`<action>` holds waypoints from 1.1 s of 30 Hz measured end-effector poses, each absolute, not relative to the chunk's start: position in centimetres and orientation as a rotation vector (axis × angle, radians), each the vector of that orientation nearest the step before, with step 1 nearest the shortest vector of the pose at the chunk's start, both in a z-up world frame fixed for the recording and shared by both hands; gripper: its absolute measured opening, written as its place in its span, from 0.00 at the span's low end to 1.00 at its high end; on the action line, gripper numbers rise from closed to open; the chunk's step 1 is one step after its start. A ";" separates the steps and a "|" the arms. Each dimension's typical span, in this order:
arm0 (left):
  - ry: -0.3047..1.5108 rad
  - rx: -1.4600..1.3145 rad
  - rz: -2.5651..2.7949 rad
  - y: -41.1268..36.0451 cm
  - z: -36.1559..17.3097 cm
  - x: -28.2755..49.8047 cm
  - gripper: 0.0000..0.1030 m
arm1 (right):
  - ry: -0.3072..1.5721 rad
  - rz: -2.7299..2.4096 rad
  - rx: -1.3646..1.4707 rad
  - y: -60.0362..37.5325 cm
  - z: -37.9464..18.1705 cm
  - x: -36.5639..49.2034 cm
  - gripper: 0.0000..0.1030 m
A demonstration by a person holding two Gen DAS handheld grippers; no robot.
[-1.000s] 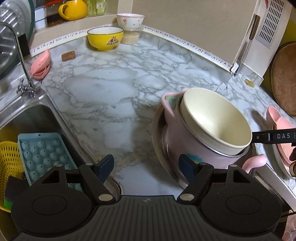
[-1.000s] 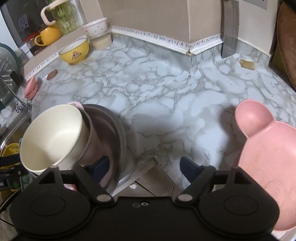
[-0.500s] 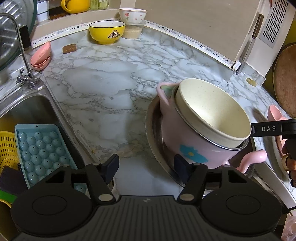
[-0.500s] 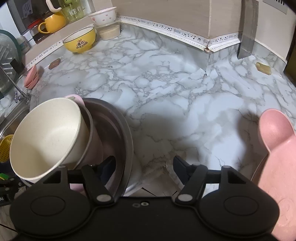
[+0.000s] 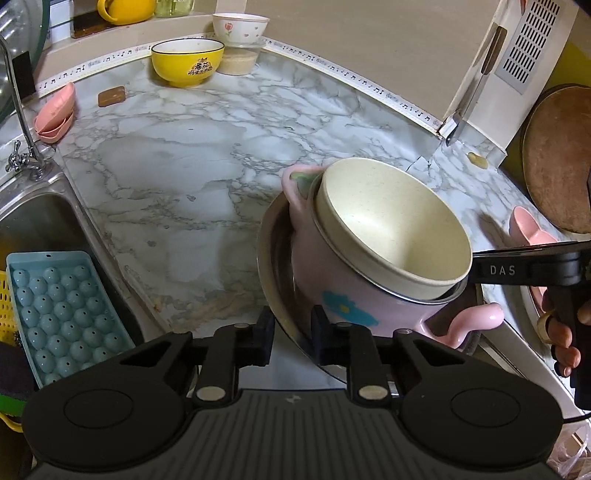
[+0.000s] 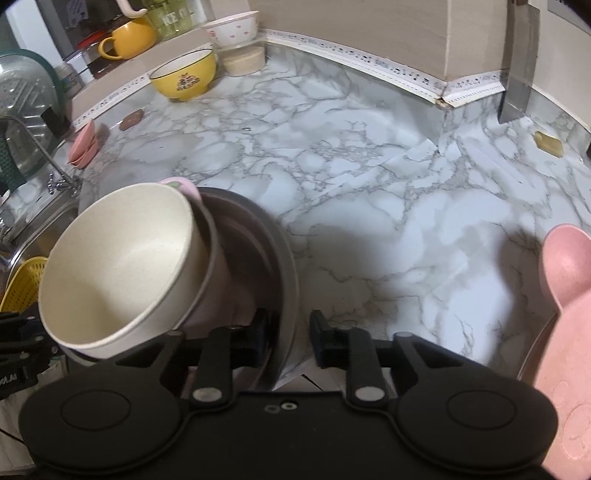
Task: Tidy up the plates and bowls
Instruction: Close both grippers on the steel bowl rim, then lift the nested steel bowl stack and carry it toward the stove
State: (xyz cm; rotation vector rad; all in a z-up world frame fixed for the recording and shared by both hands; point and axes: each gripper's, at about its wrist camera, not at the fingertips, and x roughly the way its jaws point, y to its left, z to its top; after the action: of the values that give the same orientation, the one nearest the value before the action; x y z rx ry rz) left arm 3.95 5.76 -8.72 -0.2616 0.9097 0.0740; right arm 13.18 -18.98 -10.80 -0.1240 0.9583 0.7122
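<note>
Here, low in both frames, the left gripper [image 5: 291,341] and right gripper [image 6: 286,339] are closing on the steel plate's [image 5: 266,258] rim, pads straddling it.

wide bare stretch across middle of marble tabletop [image 6: 369,192], passable. near edge blocked: steel plate [image 5: 275,273] with tilted pink pot [image 5: 332,291] and cream bowl [image 5: 391,236] nested in it. pink dish [image 6: 565,332] fills near right corner. far left corner crowded: yellow bowl [image 5: 186,62], white bowl [image 5: 240,26]. sink [image 5: 33,221] at left edge, tap [image 5: 22,147] upright beside it.
</note>
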 end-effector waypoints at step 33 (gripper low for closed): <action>0.804 -0.093 -0.065 -0.6 -3.5 6.3 0.18 | 0.742 0.604 -0.097 -25.8 -5.4 10.1 0.15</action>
State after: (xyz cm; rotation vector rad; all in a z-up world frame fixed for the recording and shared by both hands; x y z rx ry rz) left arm 6.27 -0.60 -3.53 -0.0928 0.8036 -0.0654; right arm 10.05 -25.83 -5.44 -0.0975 0.7425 0.6044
